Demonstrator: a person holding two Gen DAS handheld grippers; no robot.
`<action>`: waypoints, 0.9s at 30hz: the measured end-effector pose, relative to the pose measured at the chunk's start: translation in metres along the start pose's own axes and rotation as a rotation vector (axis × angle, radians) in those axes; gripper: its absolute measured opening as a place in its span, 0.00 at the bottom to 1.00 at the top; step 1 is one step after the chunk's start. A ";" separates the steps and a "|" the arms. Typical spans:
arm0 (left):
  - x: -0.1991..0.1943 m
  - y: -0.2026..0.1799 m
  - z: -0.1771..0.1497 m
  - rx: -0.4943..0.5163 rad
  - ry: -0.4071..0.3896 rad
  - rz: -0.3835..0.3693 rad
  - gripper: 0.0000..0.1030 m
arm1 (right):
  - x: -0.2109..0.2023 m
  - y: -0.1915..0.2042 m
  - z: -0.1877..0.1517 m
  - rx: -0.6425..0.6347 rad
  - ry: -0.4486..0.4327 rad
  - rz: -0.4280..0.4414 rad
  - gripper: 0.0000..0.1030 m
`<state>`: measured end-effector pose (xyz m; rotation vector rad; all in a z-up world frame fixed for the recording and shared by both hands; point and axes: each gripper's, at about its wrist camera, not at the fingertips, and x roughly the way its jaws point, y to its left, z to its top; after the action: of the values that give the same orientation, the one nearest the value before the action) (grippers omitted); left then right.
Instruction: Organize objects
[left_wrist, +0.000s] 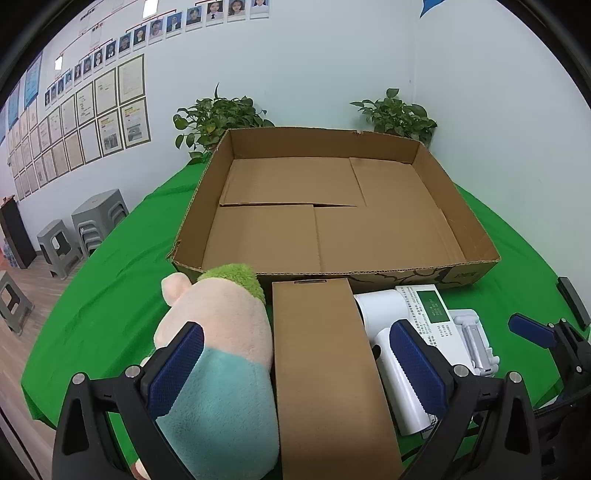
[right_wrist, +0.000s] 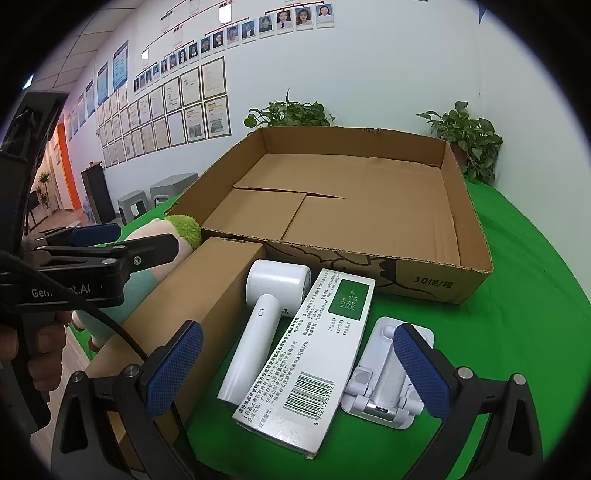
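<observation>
A large open cardboard tray (left_wrist: 480, 236) (right_wrist: 476, 236) lies empty on the green table. In front of it lie a plush toy (left_wrist: 221, 332) (right_wrist: 181, 225), a closed brown box (left_wrist: 325, 369) (right_wrist: 207, 295), a white hair dryer (left_wrist: 380, 314) (right_wrist: 258, 332), a white printed carton (left_wrist: 428, 306) (right_wrist: 317, 362) and a white folding stand (left_wrist: 476, 339) (right_wrist: 384, 380). My left gripper (left_wrist: 295, 373) is open above the plush and brown box. My right gripper (right_wrist: 299, 373) is open above the dryer, carton and stand.
Two potted plants (left_wrist: 218, 118) (left_wrist: 399, 114) stand behind the tray by the wall. Grey stools (left_wrist: 92, 218) stand on the floor at left. The right gripper shows at the right edge of the left wrist view (left_wrist: 546, 339).
</observation>
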<state>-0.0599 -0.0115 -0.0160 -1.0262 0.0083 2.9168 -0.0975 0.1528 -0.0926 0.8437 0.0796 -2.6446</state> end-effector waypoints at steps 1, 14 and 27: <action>0.002 0.001 0.000 -0.001 0.005 -0.001 0.99 | 0.004 0.005 0.002 0.000 0.004 0.000 1.00; 0.010 0.003 -0.002 -0.002 0.026 -0.019 0.99 | 0.007 0.008 0.003 -0.001 0.015 -0.007 1.00; 0.011 0.005 -0.003 -0.005 0.027 -0.012 0.99 | 0.012 0.008 0.002 0.002 -0.007 0.006 1.00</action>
<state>-0.0668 -0.0165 -0.0254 -1.0625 -0.0040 2.8934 -0.1048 0.1414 -0.0976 0.8346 0.0723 -2.6423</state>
